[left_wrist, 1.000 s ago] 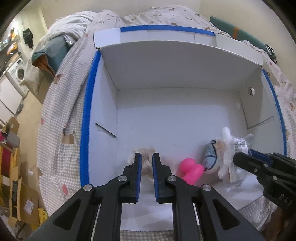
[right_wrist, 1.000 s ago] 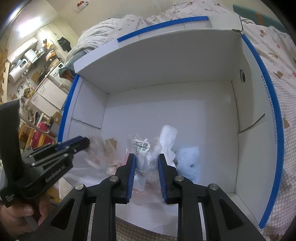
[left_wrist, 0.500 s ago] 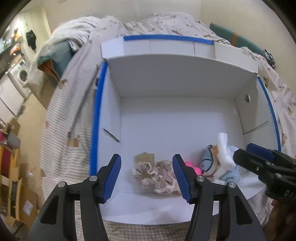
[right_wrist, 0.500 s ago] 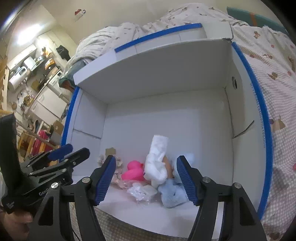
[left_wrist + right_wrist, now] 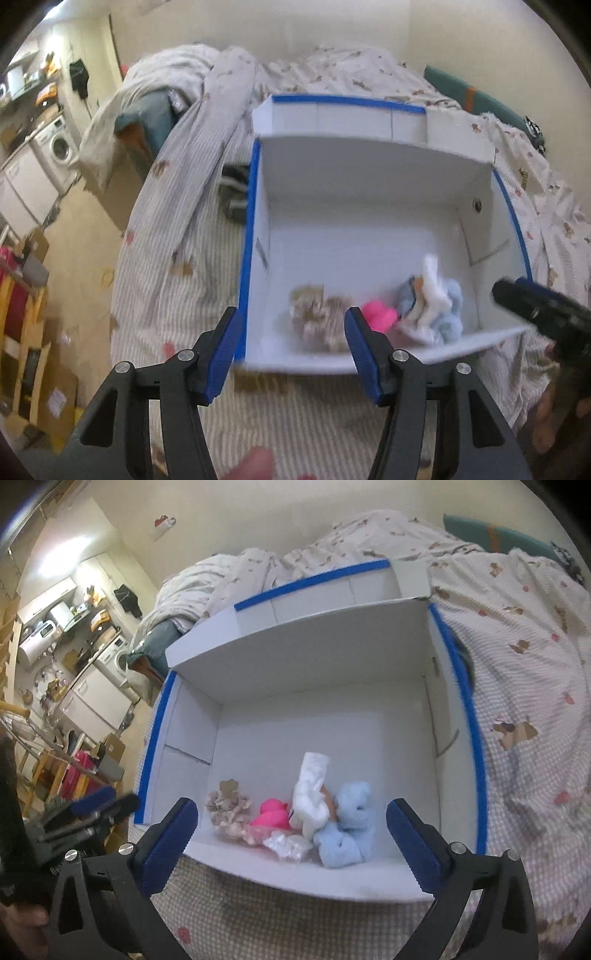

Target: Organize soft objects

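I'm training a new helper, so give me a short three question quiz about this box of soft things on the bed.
1. True or false: the pink toy lies inside the white box.
2. Which soft thing lies nearest the box's right wall: A beige scrunchie, B light blue plush, C pink toy?
3. Fill in: neither the left tongs nor the right tongs hold ____.

Key: 1 true. 2 B. 3 anything.

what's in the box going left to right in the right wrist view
beige scrunchie → pink duck → white plush → blue plush, all lying at the near wall of the box
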The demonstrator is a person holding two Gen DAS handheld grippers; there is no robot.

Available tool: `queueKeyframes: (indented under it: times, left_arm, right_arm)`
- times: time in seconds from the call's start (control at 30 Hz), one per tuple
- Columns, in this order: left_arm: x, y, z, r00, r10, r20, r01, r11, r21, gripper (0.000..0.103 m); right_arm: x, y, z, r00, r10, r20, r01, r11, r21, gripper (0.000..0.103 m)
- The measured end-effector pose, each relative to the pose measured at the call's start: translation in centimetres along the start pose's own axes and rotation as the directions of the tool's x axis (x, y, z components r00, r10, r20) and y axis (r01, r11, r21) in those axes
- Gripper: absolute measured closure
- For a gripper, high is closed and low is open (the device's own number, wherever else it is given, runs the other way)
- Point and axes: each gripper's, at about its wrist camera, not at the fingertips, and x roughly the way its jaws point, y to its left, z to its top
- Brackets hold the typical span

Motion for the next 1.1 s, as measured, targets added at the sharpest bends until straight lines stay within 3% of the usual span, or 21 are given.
queueKeyframes:
  times: [0.1,0.2,0.27,0.33,0.47,0.53,0.6,0.77,1.1]
  left_arm:
    - [-0.3,0.2,-1.6,0.999,-0.042,-0.026,0.041,0.999,-0.015,0.048]
    - [-0.8,0.5,-2.3,0.999,-0.044,-0.012,0.044,0.999,-0.026,0.032]
    - [-1.1,0.8,-2.4,0.999,-0.034,-0.004,0.033,0.998,-0.043,0.015]
    - [-1.3,1.4,-2.4,0.999,-0.028,0.016,0.029,0.997,-0.076,0.009]
    - [-1.9,2.8,-2.4,0.995,0.007,0.102,0.009,0.988,-0.151,0.009]
    - [-2.3,2.5,-2.6,0.979,0.092,0.181,-0.075,0.992,-0.099,0.009]
    - [-2.6,2.1,-2.7,0.966,0.134,0.22,-0.123,0.99,-0.062,0.009]
    - [-3.7,2.6,-2.5,0.964,0.018,0.264,0.003,0.997,-0.081,0.009]
    - [-4.2,1.6,-2.6,0.958,0.008,0.286,0.014,0.997,-0.076,0.009]
  right_arm:
    - [-0.5,0.2,-1.1,1.0,-0.023,-0.009,0.023,1.0,0.006,0.0]
    - [-0.8,0.5,-1.9,0.999,-0.05,-0.004,0.05,0.999,-0.002,0.0]
    - [-0.7,1.0,-2.4,0.997,-0.075,0.002,0.076,0.997,-0.022,0.0]
    - [-0.7,1.4,-2.7,0.994,-0.106,0.012,0.106,0.993,-0.053,0.0]
    - [-1.6,2.4,-3.3,0.986,-0.145,0.077,0.153,0.983,-0.106,0.0]
    - [-2.4,2.8,-3.5,0.977,-0.173,0.124,0.188,0.975,-0.121,0.0]
    - [-2.8,2.9,-3.6,0.972,-0.18,0.152,0.2,0.971,-0.128,0.0]
    - [-3.9,3.0,-3.8,0.965,-0.17,0.198,0.193,0.976,-0.104,0.0]
    - [-4.3,3.9,-3.8,0.951,-0.174,0.255,0.212,0.969,-0.129,0.0]
